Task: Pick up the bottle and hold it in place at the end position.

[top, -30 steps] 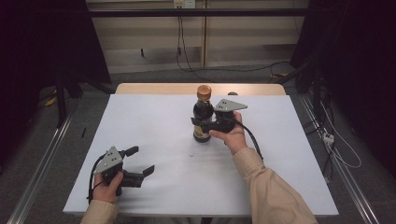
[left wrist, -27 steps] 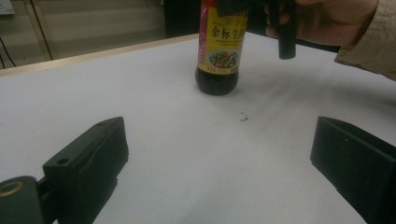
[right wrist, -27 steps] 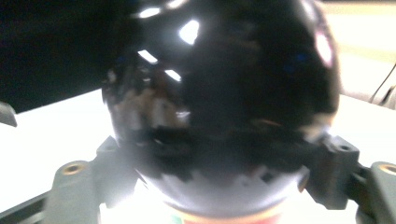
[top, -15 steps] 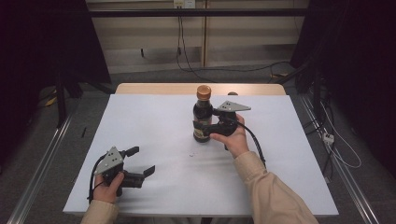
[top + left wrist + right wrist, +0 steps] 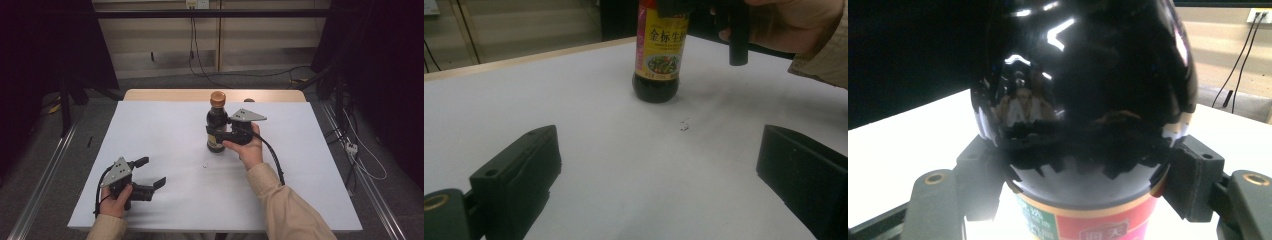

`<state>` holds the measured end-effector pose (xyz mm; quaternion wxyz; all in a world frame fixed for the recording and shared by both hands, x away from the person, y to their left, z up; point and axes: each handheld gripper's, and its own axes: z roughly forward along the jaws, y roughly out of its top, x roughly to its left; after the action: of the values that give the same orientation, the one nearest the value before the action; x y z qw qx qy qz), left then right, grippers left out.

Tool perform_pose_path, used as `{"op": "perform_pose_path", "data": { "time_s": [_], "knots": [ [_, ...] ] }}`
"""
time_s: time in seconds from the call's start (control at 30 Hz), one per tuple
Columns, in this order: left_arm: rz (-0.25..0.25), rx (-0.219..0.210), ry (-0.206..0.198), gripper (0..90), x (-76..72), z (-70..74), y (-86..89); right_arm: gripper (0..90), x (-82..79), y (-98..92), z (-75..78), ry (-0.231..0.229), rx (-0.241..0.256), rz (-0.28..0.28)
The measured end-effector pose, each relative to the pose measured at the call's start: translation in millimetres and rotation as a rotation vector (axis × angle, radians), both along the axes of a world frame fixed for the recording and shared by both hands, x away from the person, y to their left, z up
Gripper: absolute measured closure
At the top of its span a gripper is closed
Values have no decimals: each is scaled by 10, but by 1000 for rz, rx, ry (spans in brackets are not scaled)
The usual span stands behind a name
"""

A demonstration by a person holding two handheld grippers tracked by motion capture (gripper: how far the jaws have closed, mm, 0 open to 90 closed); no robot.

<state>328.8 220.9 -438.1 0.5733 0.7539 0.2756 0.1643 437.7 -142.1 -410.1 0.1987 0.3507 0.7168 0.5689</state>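
Dark bottle [image 5: 216, 127] unmoved, upright | right tongs [image 5: 216, 134] still clenched on it | left tongs [image 5: 151, 172] released, same spot

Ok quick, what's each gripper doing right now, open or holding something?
Left gripper: open, holding nothing, low over the table.
Right gripper: shut on the dark sauce bottle, which stands upright.

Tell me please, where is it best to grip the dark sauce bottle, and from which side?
Probably the labelled body of the sauce bottle, from the side, level with the table. It stands upright, and its round wall suits two jaws. The right gripper is already closed there.
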Motion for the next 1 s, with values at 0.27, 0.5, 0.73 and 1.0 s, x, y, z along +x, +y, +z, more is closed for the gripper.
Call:
{"op": "perform_pose_path", "data": {
  "time_s": [0.27,0.5,0.73,1.0],
  "knots": [
    [17,-17,-7,39,0,47,29,293,-7,0,-1,3,-2,-8],
    [14,-13,-10,39,8,57,12,296,-11,0,10,0,-18,-6],
    [15,-28,-6,39,25,111,-7,300,-15,3,10,5,-17,-8],
    [-4,-54,-2,39,93,338,-110,309,-31,18,-6,-14,-18,-14]
  ]
}}
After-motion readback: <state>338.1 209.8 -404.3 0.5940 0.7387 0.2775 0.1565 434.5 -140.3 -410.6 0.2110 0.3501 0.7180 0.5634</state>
